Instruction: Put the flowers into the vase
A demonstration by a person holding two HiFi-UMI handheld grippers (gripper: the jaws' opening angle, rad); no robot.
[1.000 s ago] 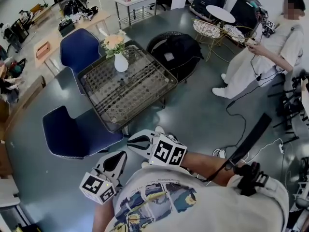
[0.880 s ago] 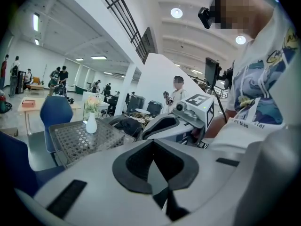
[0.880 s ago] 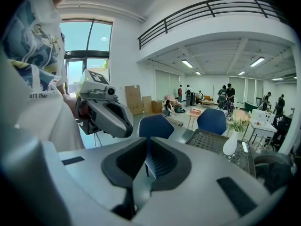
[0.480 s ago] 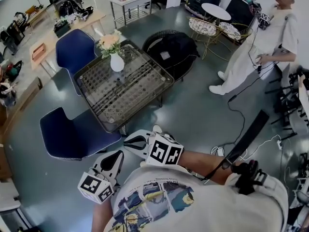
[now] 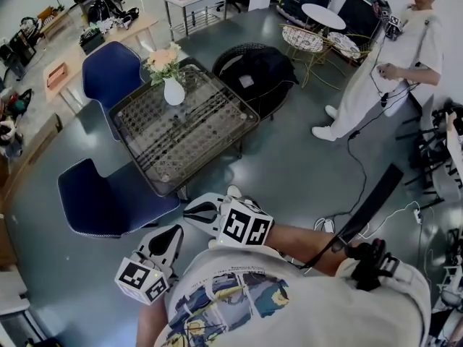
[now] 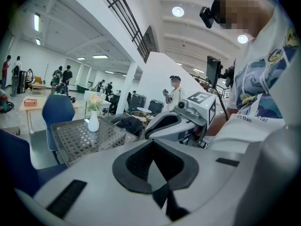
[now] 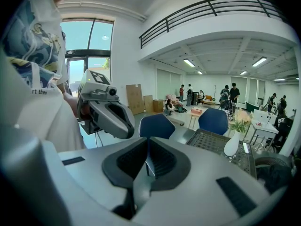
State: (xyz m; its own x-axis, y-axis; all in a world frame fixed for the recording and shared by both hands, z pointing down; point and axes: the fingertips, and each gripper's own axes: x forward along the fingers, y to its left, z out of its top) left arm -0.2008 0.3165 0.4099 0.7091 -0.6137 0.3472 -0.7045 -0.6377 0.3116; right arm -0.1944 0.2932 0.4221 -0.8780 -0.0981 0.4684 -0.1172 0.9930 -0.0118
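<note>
Room: grey floor (image 5: 289, 172), mesh table (image 5: 199, 132) at 11 o'clock.
Flowers (image 5: 163, 56): standing in white vase (image 5: 173, 92), table's 11 o'clock corner.
Left claw (image 5: 174, 231): clenched, empty, near torso.
Right claw (image 5: 192, 210): drawn together, empty, at the left claw's 1 o'clock.

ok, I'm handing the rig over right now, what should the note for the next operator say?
Left gripper: shut, empty, close to the torso.
Right gripper: jaws all but together, empty, beside the left one.
Flowers stand in the white vase at the far corner of the glass table, well away from both grippers.
Done: flowers look to be in the vase.
Left: nothing obvious; I see no loose stems on the table.
</note>
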